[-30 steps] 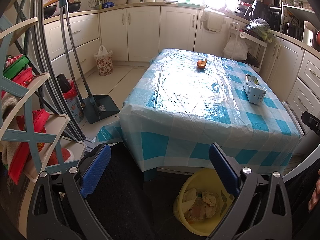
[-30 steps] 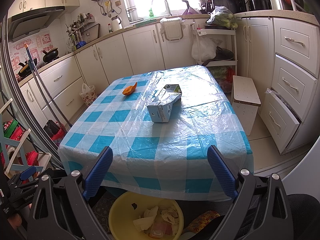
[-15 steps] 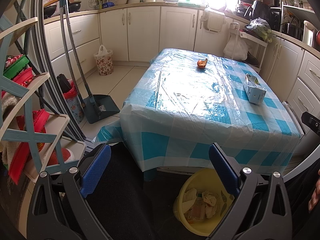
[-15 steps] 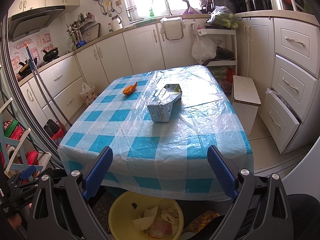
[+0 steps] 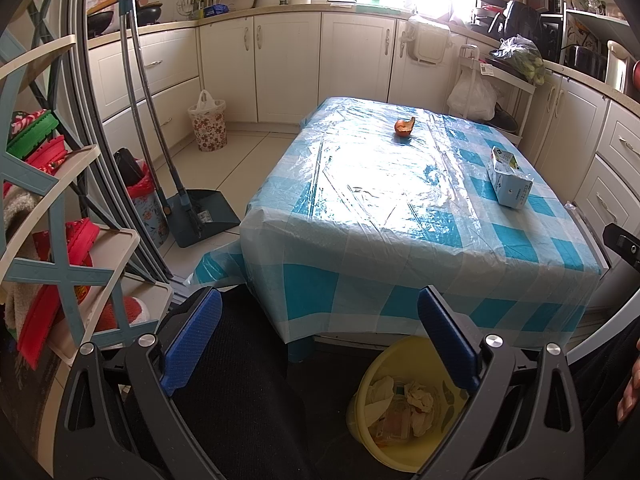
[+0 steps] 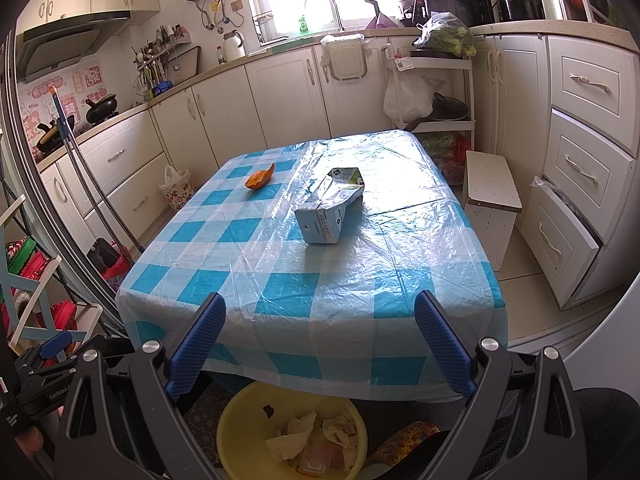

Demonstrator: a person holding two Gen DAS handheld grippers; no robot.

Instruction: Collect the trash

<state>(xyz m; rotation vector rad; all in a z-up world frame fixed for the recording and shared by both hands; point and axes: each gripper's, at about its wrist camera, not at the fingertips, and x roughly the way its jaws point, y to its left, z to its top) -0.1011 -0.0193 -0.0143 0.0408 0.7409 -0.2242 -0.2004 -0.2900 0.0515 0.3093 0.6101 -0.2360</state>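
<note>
Both wrist views face a low counter (image 6: 320, 280) draped in a blue-and-white checked plastic cloth, occupying the centre of each frame. In the right wrist view, the right gripper (image 6: 318, 344) fills the lower edge; its blue-padded fingers (image 6: 196, 344) stand wide apart and hold nothing, framing the near edge of the cloth. A crumpled white-and-blue drink carton (image 6: 328, 208) lies on its side at the centre of the frame, resting on the counter, and a curled piece of orange peel (image 6: 260, 178) lies on the cloth to its upper left, apart from the carton. A round yellow plastic basin (image 6: 292, 432) sits on the floor at the bottom centre, below the cloth's overhang, and contains crumpled paper and wrappers. In the left wrist view, the left gripper (image 5: 320, 344) likewise shows its blue-padded fingers (image 5: 192, 340) spread wide and empty. Here the carton (image 5: 510, 184) appears at the right of the frame near the counter's edge, the peel (image 5: 404, 127) at upper centre, and the basin (image 5: 404, 412) at lower right. A dark blue dustpan (image 5: 200, 216) stands on the floor at left centre, beside long grey handles.
</note>
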